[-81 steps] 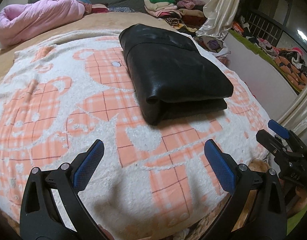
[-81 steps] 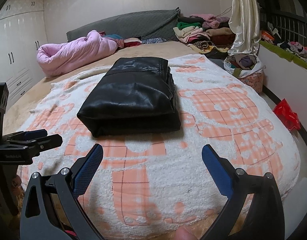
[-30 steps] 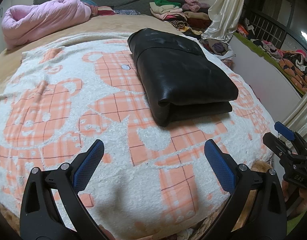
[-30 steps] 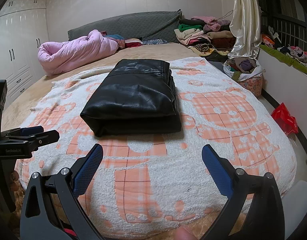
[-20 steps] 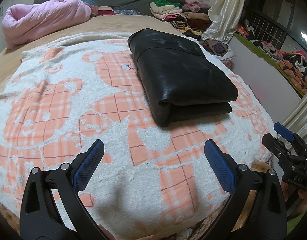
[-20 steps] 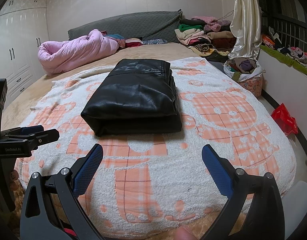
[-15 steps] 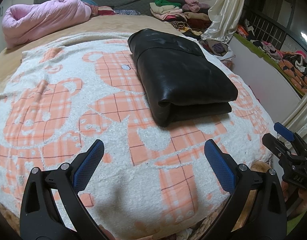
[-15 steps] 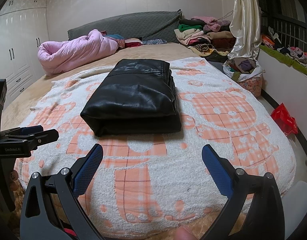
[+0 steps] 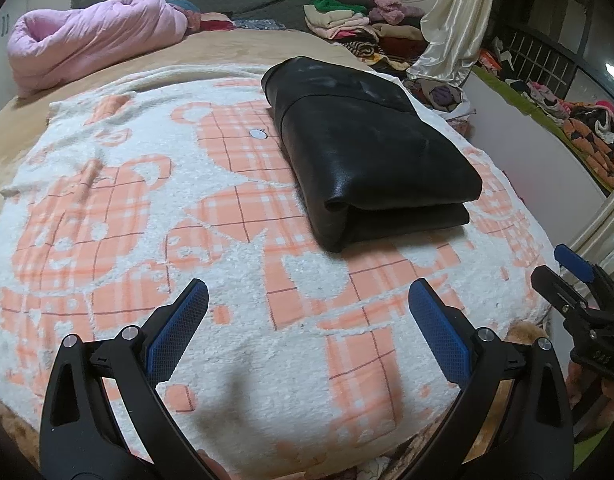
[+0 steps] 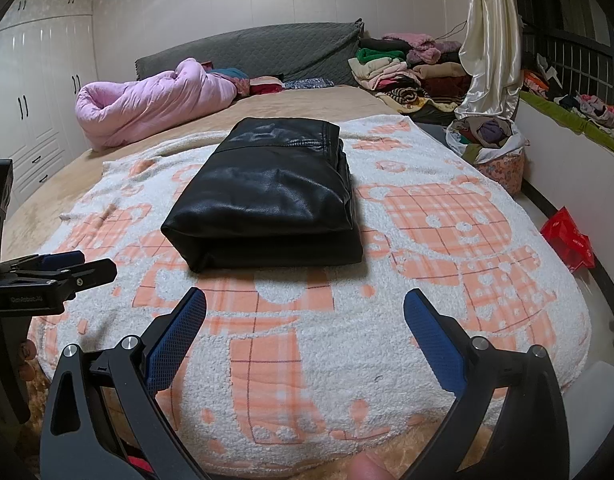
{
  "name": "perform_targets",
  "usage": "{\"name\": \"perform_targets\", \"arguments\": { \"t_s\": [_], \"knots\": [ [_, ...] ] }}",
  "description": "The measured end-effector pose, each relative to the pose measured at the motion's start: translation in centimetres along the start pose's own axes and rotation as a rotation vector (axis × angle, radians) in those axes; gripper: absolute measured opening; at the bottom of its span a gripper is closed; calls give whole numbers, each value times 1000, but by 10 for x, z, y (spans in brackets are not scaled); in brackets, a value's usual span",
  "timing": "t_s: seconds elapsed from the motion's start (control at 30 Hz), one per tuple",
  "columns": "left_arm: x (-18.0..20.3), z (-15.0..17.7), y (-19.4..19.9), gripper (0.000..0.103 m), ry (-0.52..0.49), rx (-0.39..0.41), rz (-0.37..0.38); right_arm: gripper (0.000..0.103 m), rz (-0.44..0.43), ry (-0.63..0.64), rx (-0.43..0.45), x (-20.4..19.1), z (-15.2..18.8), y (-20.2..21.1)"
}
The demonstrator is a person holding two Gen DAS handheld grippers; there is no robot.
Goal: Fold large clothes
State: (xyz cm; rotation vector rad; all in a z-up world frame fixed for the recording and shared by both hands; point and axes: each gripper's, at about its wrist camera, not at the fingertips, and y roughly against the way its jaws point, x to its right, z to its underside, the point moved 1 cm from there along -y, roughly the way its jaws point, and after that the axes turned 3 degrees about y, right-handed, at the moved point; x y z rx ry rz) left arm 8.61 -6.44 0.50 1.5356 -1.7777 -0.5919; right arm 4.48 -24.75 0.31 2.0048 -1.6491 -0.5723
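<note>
A black leather garment [image 9: 367, 148] lies folded into a thick rectangle on the white and orange bear blanket [image 9: 119, 216]; it also shows in the right wrist view [image 10: 271, 196]. My left gripper [image 9: 307, 312] is open and empty, held back over the blanket's near edge, well short of the garment. My right gripper [image 10: 305, 316] is open and empty, also back from the garment at the bed's foot. The right gripper shows at the right edge of the left wrist view [image 9: 575, 280], and the left gripper at the left edge of the right wrist view [image 10: 59, 268].
A rolled pink quilt [image 10: 147, 104] lies at the bed's head by the grey headboard [image 10: 251, 52]. Stacked clothes [image 10: 407, 68] sit at the back right, with a cream curtain [image 10: 487, 40], a basket of laundry [image 10: 491, 144] and a red bag [image 10: 567, 236] on the floor. White wardrobes [image 10: 35, 92] stand left.
Both grippers have pulled back slightly and drifted since 2.7 s ago; over the last second nothing has visibly moved. The folded garment lies as before.
</note>
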Motion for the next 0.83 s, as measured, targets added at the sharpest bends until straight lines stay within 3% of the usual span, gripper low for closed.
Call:
{"name": "perform_targets", "arguments": {
  "t_s": [0.33,0.5,0.6,0.73,0.83],
  "knots": [
    [2,2,-1,94,-14,-2,-22,99,16,-1,-4,4,1,3],
    [-1,3,1,94,-17,-1,-52,99,100,-61,35,21,9,13],
    [-16,2,0,94,21,-10,-40,99,167,-165,48,57,20,23],
    [-66,-12,-7,94,93,-34,-130,99,367,-290,34,139,43,46],
    [-131,-31,-5,94,158,-27,-246,99,617,-381,-16,225,71,64]
  ]
}}
